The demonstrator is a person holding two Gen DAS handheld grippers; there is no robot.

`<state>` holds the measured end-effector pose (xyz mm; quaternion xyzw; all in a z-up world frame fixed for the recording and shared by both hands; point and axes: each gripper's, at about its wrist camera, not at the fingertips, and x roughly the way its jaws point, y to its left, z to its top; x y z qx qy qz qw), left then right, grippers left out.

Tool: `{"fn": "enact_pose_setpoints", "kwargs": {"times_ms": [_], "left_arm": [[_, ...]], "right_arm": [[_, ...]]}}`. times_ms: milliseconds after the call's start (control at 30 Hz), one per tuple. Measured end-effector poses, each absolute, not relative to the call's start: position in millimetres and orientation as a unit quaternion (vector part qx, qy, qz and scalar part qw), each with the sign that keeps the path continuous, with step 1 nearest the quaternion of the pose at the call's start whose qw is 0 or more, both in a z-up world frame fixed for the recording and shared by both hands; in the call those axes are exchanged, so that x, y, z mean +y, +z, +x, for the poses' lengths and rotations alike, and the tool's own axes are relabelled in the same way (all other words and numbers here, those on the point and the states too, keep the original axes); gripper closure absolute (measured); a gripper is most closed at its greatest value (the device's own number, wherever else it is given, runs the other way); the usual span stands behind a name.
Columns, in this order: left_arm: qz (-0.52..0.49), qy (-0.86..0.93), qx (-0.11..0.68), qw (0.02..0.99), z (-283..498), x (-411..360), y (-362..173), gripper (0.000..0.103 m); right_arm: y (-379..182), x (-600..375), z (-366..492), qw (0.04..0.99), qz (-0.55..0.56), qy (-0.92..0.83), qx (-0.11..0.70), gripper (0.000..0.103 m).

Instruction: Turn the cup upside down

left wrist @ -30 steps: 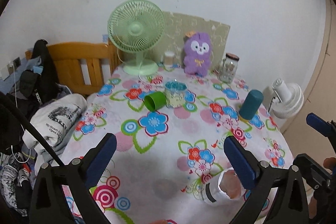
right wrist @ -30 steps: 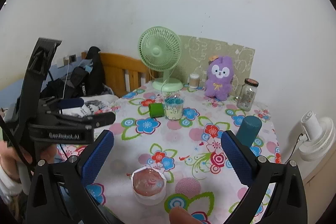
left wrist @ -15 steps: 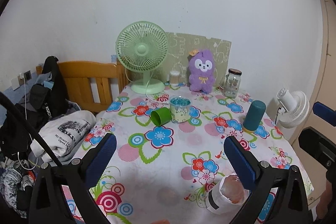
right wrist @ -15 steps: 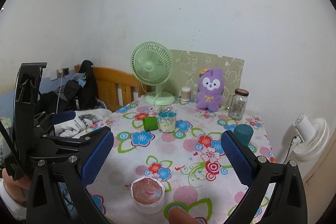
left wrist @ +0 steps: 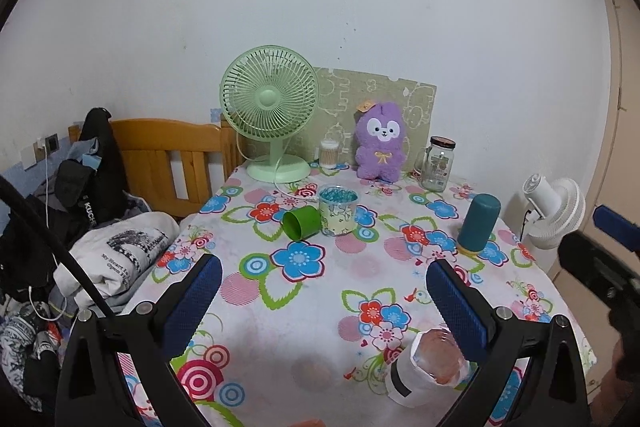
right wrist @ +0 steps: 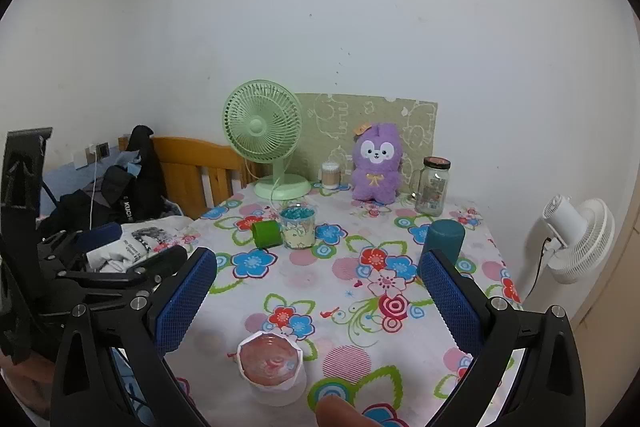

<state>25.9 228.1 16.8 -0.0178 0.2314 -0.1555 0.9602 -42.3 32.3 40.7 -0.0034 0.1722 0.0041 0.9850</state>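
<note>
A green cup lies on its side on the flowered tablecloth, its mouth facing the camera, touching a clear cup of blue beads. It also shows in the right wrist view. A teal cup stands mouth down at the right, also seen in the right wrist view. A white paper-wrapped cup stands upright near the front edge. My left gripper is open and empty above the near table. My right gripper is open and empty, above and behind the white cup.
A green desk fan, a purple plush toy, a glass jar and a small container line the back. A wooden bed frame with clothes is left. A white fan stands right.
Both grippers have pulled back and risen, so the table looks smaller and lower. Both stay open. The cups have not moved.
</note>
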Motion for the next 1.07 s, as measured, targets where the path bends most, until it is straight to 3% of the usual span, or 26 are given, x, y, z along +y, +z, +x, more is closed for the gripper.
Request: {"fn": "enact_pose_setpoints", "kwargs": {"times_ms": [1067], "left_arm": [[-0.022,-0.167,0.248,0.954,35.1,224.1,4.7,0.0]], "right_arm": [[30.9,27.5,-34.1,0.983,0.008,-0.005,0.184,0.0]]}}
